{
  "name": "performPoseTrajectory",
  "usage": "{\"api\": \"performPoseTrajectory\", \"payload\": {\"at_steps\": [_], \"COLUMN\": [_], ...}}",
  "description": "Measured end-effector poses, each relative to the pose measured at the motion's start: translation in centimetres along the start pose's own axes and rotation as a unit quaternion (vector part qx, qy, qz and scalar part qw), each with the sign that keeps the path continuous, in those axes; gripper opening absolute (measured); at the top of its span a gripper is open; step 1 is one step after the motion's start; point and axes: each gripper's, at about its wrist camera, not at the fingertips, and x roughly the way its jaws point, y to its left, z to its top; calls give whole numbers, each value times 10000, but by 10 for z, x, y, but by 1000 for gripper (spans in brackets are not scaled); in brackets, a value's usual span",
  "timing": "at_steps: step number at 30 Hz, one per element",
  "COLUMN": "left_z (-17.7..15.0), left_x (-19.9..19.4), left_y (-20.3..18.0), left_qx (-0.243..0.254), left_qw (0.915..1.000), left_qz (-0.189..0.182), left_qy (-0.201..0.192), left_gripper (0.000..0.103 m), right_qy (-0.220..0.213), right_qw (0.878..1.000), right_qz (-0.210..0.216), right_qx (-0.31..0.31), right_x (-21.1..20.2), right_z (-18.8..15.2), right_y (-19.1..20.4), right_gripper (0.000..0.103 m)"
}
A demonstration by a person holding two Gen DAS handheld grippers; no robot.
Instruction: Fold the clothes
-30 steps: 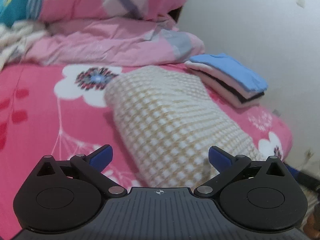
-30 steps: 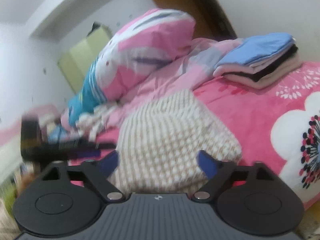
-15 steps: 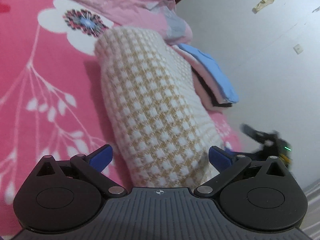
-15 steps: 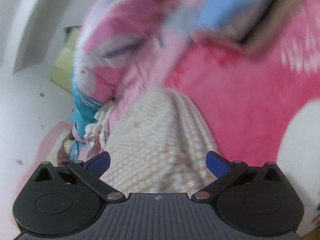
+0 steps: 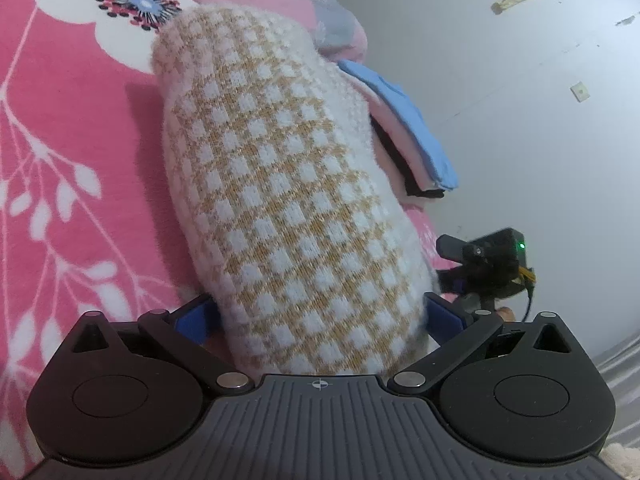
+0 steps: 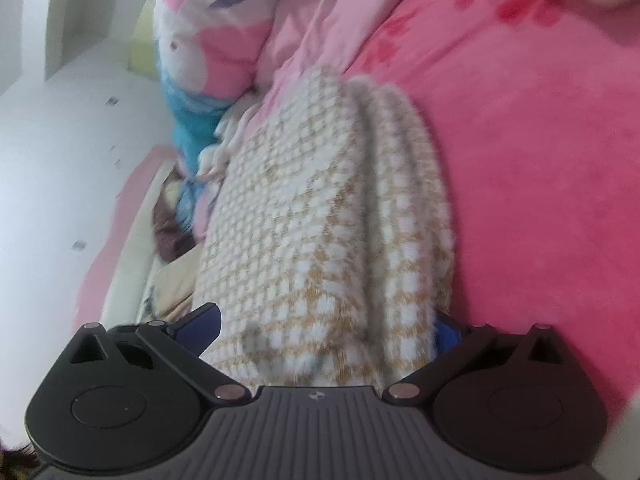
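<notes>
The checked sweater (image 5: 288, 200) lay folded into a thick bundle on the pink flowered bedspread (image 5: 60, 152), with a pile of folded clothes (image 5: 416, 140) just beside its far edge. The left gripper (image 5: 318, 318) had its blue fingers spread wide on either side of one end of the bundle, the knit filling the gap between them but not pinched. Seen from the other end, the right gripper (image 6: 320, 324) straddled the sweater (image 6: 320, 216) the same way, jaws apart, with the stacked layers showing along one edge and the pillow (image 6: 208, 40) beyond. The likely step was a two-ended grip to lift the bundle. To do it well, both grippers would need to push in deep enough to catch every layer, close together and evenly, and keep the bundle level, since thick, soft knit could sag in the middle or let an inner layer slide out
</notes>
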Motion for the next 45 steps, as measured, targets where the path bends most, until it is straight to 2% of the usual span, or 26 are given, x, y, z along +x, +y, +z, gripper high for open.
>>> {"api": "performPoseTrajectory", "payload": {"at_steps": [5,13,16,19,24,31,35,37,42,43,45], "left_z": [5,11,7,2,-8,-26,-42,-49,-48,-48,-46], "left_x": [8,15,11,6,-3,-18,-32,-31,-16,-17,-19], "left_y": [-1,3,-4,-21,-47,-76,-80,-78,-56,-53,-50], "left_qx": [-153,-360,-394,-66,267,550,674,648,330,324,342], "left_qw": [9998,9993,9991,9992,9984,9967,9964,9970,9989,9990,9992], "left_qz": [67,63,160,335,370,355,277,273,333,301,220], "left_qy": [62,-70,-95,-185,-328,-475,-426,-324,-30,5,57], "left_gripper": [103,103,103,103,103,103,102,102,100,100,100], "right_qy": [376,286,144,-15,-333,-632,-802,-861,-839,-835,-826], "right_qw": [9991,9993,9994,9980,9971,9943,9922,9917,9940,9943,9948], "right_qz": [191,152,-17,-221,-220,-226,-230,-246,-381,-408,-461], "right_qx": [-70,-166,-309,-586,-648,-824,-924,-923,-589,-522,-388], "right_x": [16,34,37,31,11,-15,-30,-36,-39,-39,-40], "right_z": [20,30,24,14,0,-25,-39,-42,-24,-20,-13], "right_y": [2,10,19,33,45,64,74,76,56,52,44], "right_gripper": [103,103,103,100,89,83,82,81,82,84,93]}}
